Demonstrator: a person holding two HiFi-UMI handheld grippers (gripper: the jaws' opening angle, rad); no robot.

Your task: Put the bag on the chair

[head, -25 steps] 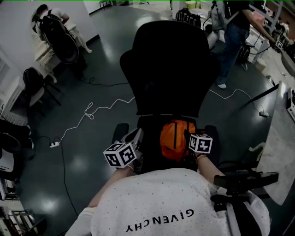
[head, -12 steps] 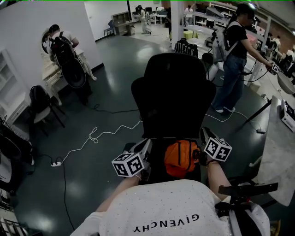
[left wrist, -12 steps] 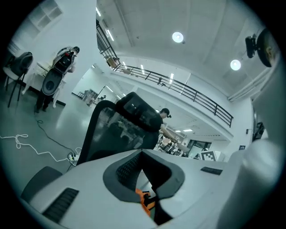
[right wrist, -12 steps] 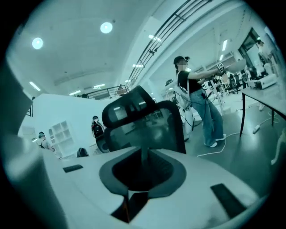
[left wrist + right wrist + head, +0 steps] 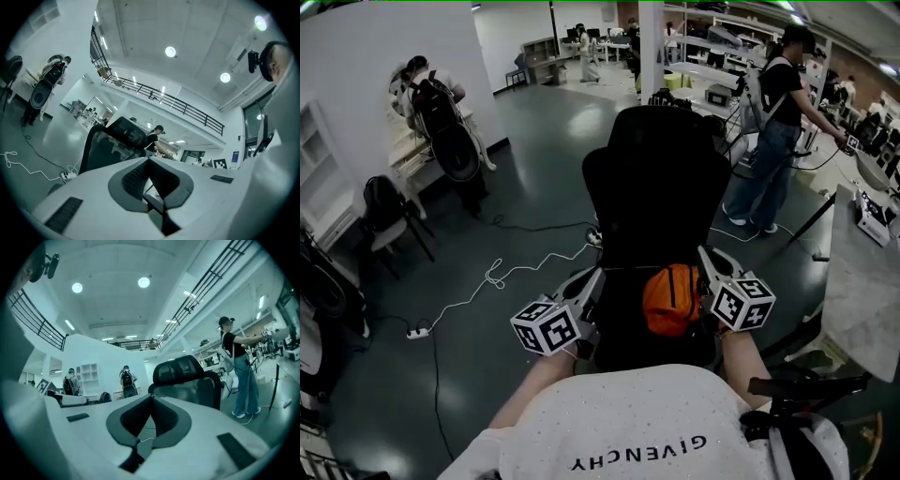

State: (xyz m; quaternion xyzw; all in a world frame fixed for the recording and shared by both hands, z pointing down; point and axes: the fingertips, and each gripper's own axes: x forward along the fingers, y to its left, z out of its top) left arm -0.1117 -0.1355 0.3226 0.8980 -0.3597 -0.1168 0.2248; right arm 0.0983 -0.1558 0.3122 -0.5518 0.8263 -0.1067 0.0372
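Note:
The orange bag (image 5: 672, 298) lies on the seat of the black office chair (image 5: 661, 187), against the bottom of the backrest. My left gripper (image 5: 595, 277) is left of the seat, jaws shut and empty, pointing up and forward. My right gripper (image 5: 705, 253) stands just right of the bag, also shut with nothing between its jaws. In the left gripper view the closed fingertips (image 5: 149, 159) point past the chair (image 5: 110, 145). The right gripper view shows closed fingertips (image 5: 151, 395) and the chair's back (image 5: 185, 376) beyond. The bag is in neither gripper view.
A white cable (image 5: 502, 277) and power strip (image 5: 414, 332) lie on the dark floor to the left. A person with a backpack (image 5: 441, 103) stands at far left, another person (image 5: 773, 122) at right by a table (image 5: 862, 300). A small chair (image 5: 384, 211) stands left.
The right gripper's jaws have come away from the bag and risen to its right side. Both grippers have lifted and tilted upward. The bag stays on the seat.

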